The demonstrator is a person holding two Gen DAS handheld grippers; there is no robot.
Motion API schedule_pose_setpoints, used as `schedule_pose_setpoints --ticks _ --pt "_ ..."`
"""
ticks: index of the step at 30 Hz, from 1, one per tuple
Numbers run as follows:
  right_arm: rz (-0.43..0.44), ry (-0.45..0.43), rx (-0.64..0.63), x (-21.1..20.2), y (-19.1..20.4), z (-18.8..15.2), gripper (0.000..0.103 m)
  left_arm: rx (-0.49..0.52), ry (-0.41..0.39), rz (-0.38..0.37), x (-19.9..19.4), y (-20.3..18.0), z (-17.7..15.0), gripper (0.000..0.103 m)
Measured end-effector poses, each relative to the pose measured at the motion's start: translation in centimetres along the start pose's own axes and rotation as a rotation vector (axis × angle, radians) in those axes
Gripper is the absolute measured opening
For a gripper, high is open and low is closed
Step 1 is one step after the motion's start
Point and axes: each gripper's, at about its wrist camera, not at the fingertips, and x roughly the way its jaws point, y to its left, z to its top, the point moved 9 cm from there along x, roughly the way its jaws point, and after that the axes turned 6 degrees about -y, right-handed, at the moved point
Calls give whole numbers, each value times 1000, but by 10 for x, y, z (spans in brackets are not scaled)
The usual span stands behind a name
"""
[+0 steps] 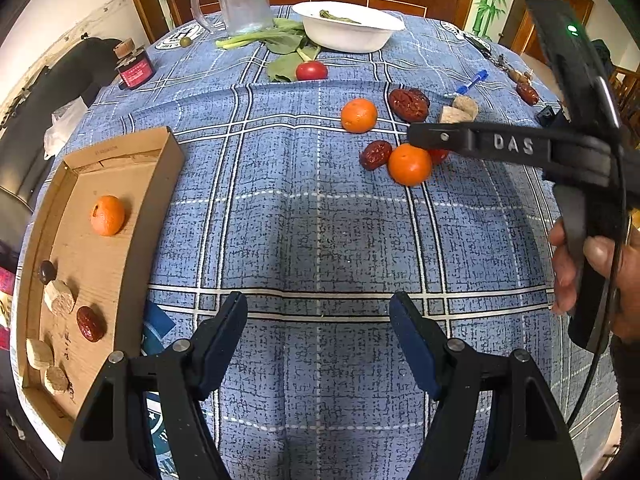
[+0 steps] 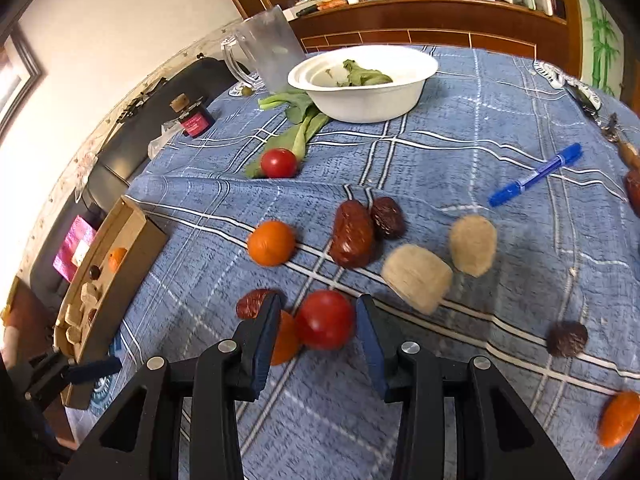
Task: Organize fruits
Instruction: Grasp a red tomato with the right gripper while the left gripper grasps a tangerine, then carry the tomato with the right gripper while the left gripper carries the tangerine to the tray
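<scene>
left wrist view: sat low over the blue checked tablecloth, faced across the table toward the white bowl | right wrist view: closer to the cloth, faced the same way from further right | shared: bowl, cardboard tray, scattered fruit

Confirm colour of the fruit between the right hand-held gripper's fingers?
Red tomato; clearest in the right wrist view.

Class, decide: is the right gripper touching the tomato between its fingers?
Apart. The right wrist view shows blue cloth between the tomato and each finger of the right gripper, whose jaws stand open around it.
</scene>
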Motion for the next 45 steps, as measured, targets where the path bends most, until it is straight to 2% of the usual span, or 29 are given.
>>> schedule_pose_setpoints --ticks 3,5,8,9,11,16,21,22,23,24,25,26,28,29,33,36,38,39,40,42,45 --pt "40 19 85 -1 -6 -3 38 -4 -6 2 -1 1 4 72" --pt "49 31 97 -8 -9 -10 30 -3 -16 2 -1 1 9 72" --pt "42 36 98 -29 -15 -24 30 -10 -24 -22 3 -5 20 72" --pt "4 35 73 -37 -20 -30 30 -17 -23 -37 5 -10 24 72" --pt "-10 34 55 -47 -24 -38 30 -21 -31 -72 10 -21 33 72" --pt "-80 12 71 -68 -38 -49 30 6 -67 -95 25 -49 57 72" --pt "-95 3 95 -81 -47 -55 30 -37 -62 -117 48 -59 70 72" --pt "-95 0 101 -84 -48 -55 30 -54 -57 -119 53 -58 71 69" --pt "-100 -5 104 -86 -50 -56 30 -76 -51 -130 60 -57 72 52" --pt "-109 -10 103 -88 -51 -56 30 -86 -65 -140 62 -56 73 52" --pt "-120 -17 100 -90 -52 -56 31 -84 -79 -156 61 -58 74 37" --pt "-134 -27 88 -93 -53 -55 32 -79 -73 -178 61 -60 74 31" --pt "-155 -40 56 -94 -50 -54 51 -53 -84 -161 60 -60 73 31" --pt "-160 -42 41 -93 -47 -53 55 -45 -87 -157 59 -60 72 31" --pt "-163 -63 -69 -85 -25 -52 57 -53 -88 -151 53 -47 62 31" --pt "-173 -25 -114 -70 -18 -56 57 -83 -81 -165 47 -33 53 31" --pt "-218 -2 -164 -59 -16 -61 54 -96 -80 -191 40 -25 47 31" --pt "-235 7 -186 -55 -16 -64 40 -98 -82 -190 37 -22 43 31" --pt "-254 14 -202 -52 -17 -67 32 -94 -86 -185 34 -18 40 31" --pt "-285 -1 -223 -53 -19 -68 31 -88 -93 -172 30 -14 34 31" --pt "-286 -24 -176 -63 -23 -68 31 -91 -96 -166 22 -8 24 31"
